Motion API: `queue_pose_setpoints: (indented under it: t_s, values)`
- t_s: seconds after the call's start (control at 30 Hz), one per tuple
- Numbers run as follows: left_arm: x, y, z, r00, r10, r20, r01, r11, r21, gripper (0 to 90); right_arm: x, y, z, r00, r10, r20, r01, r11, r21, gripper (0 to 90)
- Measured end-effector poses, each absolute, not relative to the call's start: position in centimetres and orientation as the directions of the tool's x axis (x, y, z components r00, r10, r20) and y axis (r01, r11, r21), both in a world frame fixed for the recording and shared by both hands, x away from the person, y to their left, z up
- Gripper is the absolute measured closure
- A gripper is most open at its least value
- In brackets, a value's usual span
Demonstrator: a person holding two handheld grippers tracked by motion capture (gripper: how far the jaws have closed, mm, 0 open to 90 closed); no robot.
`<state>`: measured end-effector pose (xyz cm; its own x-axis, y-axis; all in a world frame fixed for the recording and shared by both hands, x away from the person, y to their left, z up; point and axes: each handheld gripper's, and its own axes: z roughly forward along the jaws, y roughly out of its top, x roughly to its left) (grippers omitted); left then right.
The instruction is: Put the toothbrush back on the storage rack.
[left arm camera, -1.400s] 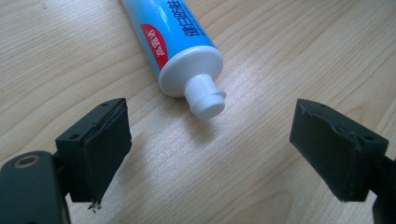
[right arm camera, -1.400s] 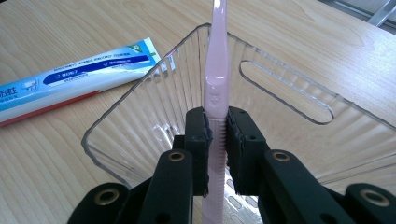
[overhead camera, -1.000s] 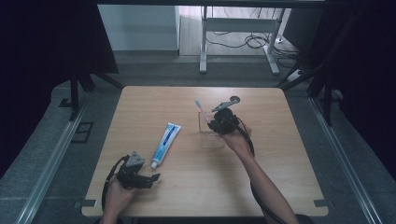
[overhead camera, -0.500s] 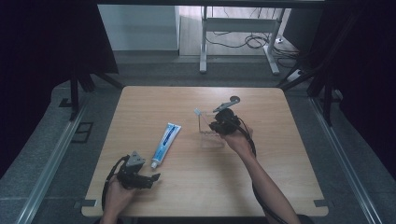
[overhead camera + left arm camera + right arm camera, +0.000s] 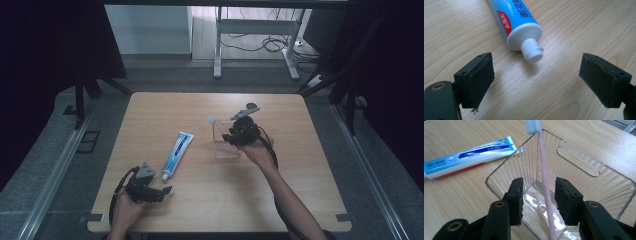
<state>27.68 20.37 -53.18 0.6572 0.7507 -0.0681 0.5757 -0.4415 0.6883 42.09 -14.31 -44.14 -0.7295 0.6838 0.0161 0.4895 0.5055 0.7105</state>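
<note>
A lab recording bay: black curtains (image 5: 60, 45) flank the wooden table (image 5: 150, 107), cables (image 5: 260, 45) trail at the frame's top.

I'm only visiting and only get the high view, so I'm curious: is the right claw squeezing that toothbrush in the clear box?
Observer: No. In the right gripper view the right claw has just been opening its jaws. The pink toothbrush stands free between them, leaning in the clear box.
Operator: And the left claw?
Observer: The left claw is wide open. The left gripper view shows the toothpaste tube lying just ahead, its white cap untouched.
</note>
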Motion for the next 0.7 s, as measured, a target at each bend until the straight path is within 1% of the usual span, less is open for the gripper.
queue_pose_setpoints:
  t_s: [0.03, 0.07, 0.17, 0.2, 0.7]
  values:
    - [27.7, 20.4, -53.2, 0.657, 0.751, -0.068, 0.576, -0.441, 0.688, 12.6, 42.1, -14.3, -44.1, -0.729, 0.684, 0.016, 0.489, 0.505, 0.711, 56.2]
    - [27.7, 20.4, -53.2, 0.657, 0.751, -0.069, 0.576, -0.441, 0.689, 12.6, 41.9, -14.4, -44.0, -0.732, 0.681, 0.02, 0.484, 0.499, 0.719, 52.2]
    - [27.7, 20.4, -53.2, 0.658, 0.75, -0.068, 0.575, -0.443, 0.688, 12.6, 41.7, -14.6, -43.9, -0.737, 0.676, 0.021, 0.479, 0.5, 0.722, 49.5]
    - [27.7, 20.4, -53.2, 0.658, 0.75, -0.067, 0.575, -0.443, 0.688, 12.6, 41.5, -14.7, -43.7, -0.741, 0.672, 0.022, 0.471, 0.496, 0.73, 46.7]
    - [27.7, 20.3, -53.2, 0.659, 0.749, -0.068, 0.574, -0.442, 0.69, 12.6, 39.9, -16.2, -42.7, -0.757, 0.653, -0.001, 0.433, 0.502, 0.749, 31.1]
